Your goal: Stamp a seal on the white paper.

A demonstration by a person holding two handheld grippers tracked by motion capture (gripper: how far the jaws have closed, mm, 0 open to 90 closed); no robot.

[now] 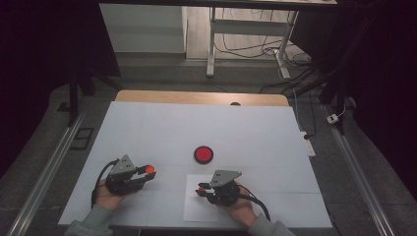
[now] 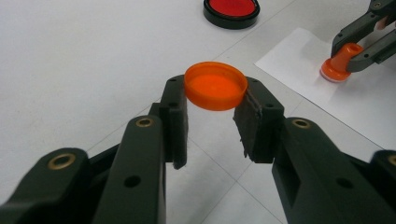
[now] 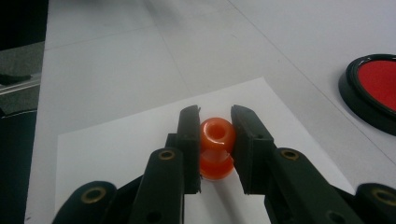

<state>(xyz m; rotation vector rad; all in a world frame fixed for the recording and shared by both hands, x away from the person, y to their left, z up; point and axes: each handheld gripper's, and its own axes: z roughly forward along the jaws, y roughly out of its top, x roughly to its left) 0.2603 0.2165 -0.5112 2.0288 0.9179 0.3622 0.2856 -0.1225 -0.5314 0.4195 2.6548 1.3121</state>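
Note:
My left gripper [image 2: 215, 100] is shut on an orange cap [image 2: 215, 86], held hollow side up just above the white table; from above the cap [image 1: 149, 169] shows at the tip of that gripper [image 1: 146, 172]. My right gripper [image 3: 215, 135] is shut on the neck of a small orange nozzle-shaped piece [image 3: 216, 147] that stands on a white sheet of paper [image 3: 112, 144]. In the high view this gripper [image 1: 202, 189] sits over the paper [image 1: 196, 209]. In the left gripper view the nozzle piece [image 2: 340, 63] appears at the upper right between the other gripper's jaws.
A round red disc with a black rim [image 1: 203, 154] lies on the table between and beyond the two grippers, also seen as the disc [image 2: 231, 9] and the disc [image 3: 376, 88]. The white table [image 1: 206, 128] stretches on behind it. Cables and desk legs stand on the floor beyond.

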